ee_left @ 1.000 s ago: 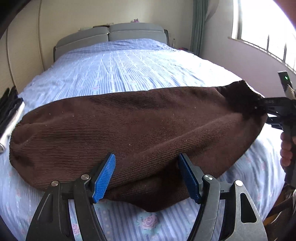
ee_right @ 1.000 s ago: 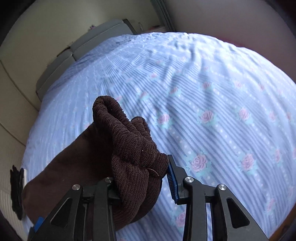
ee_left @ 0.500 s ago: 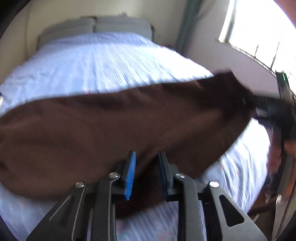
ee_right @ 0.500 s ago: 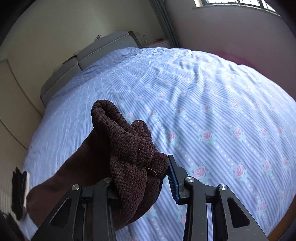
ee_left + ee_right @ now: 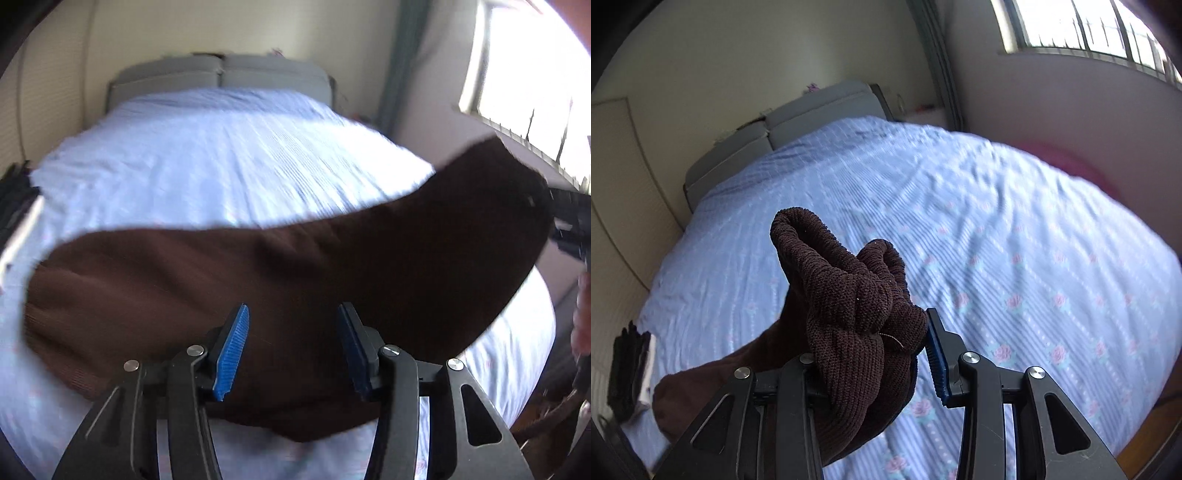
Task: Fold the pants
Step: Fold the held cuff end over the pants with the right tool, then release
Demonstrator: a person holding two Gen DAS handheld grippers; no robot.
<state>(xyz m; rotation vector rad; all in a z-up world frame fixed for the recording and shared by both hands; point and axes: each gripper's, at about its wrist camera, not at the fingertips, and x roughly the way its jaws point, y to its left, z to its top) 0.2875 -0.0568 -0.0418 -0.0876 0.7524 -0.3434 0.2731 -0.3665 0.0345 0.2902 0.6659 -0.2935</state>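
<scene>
Left wrist view: you are opening the left gripper [image 5: 291,350] astride the near edge of the brown pants [image 5: 295,280], pads apparently unpressed, while the right gripper [image 5: 871,363] is pinching their bunched end, long axis spanning crosswise over the bed [image 5: 221,155].

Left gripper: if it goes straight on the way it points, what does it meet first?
Most likely the dark brown ribbed-knit pants. The fabric fills the gap ahead of the left gripper, whose fingers are opening and do not press it. Depth is blurred, so contact distance is unclear; the blue floral bedsheet lies beyond.
</scene>
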